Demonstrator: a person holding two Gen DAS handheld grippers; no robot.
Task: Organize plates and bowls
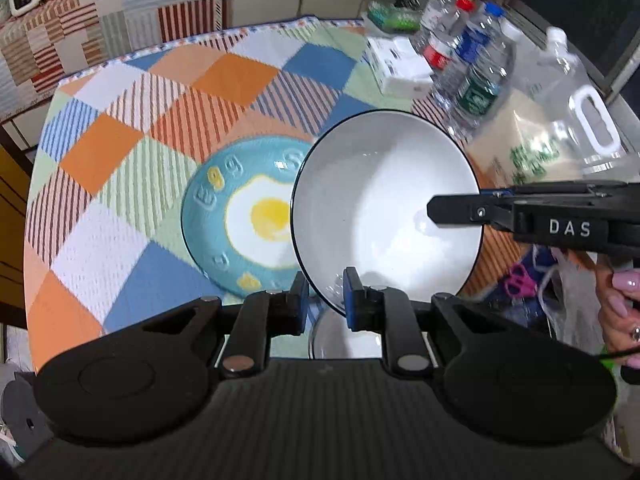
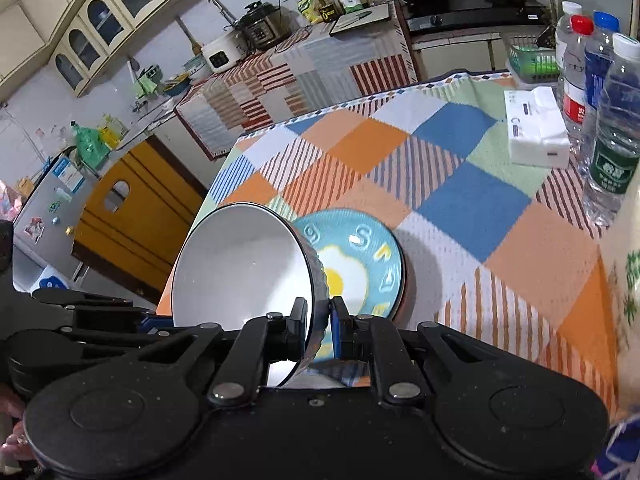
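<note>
Both grippers, left (image 1: 326,294) and right (image 2: 319,326), clamp the dark-rimmed white ceramic bowl's (image 1: 384,208) rim: rigid, glossy-slick, breakable, above the blue fried-egg plate (image 1: 240,216).

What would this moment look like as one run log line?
left tongs: shut on white bowl rim | right tongs: shut on same rim | bowl: tilted, above egg plate | plate: on tablecloth
</note>
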